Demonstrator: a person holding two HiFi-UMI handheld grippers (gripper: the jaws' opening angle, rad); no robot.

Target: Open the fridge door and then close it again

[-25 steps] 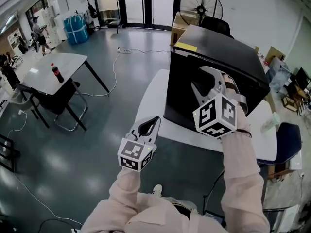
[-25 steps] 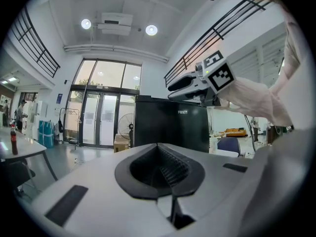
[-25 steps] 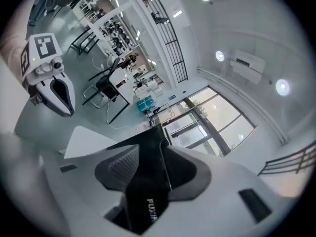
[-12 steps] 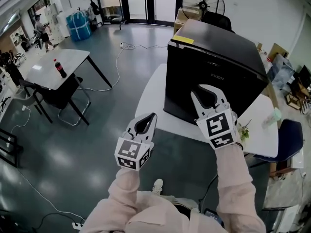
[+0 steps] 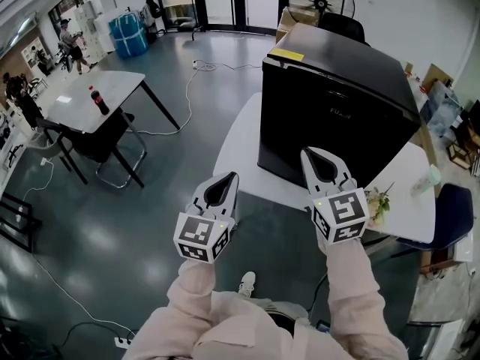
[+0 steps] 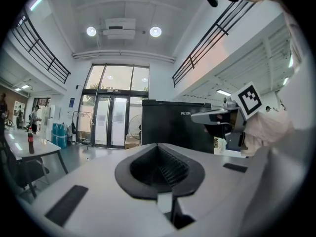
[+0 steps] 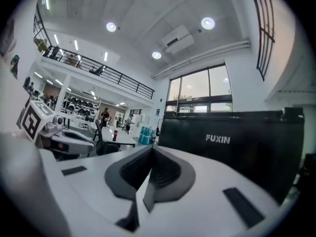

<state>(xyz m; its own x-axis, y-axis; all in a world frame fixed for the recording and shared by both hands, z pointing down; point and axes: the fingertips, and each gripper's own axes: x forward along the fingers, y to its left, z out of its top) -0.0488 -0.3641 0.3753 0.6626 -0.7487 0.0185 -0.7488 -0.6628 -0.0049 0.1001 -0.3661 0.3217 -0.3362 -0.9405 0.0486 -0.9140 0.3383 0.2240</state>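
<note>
While the black fridge (image 5: 337, 111) stands shut on the white table (image 5: 234, 148), a little back from the table's near edge, the right gripper (image 5: 309, 156) points at its door, jaws just closed together on nothing. The left gripper (image 5: 231, 177), jaws together and empty, hangs further left above open floor (image 5: 161, 208).

Black fridge (image 5: 337, 88) (door shut) on white table (image 5: 236, 156)
</note>
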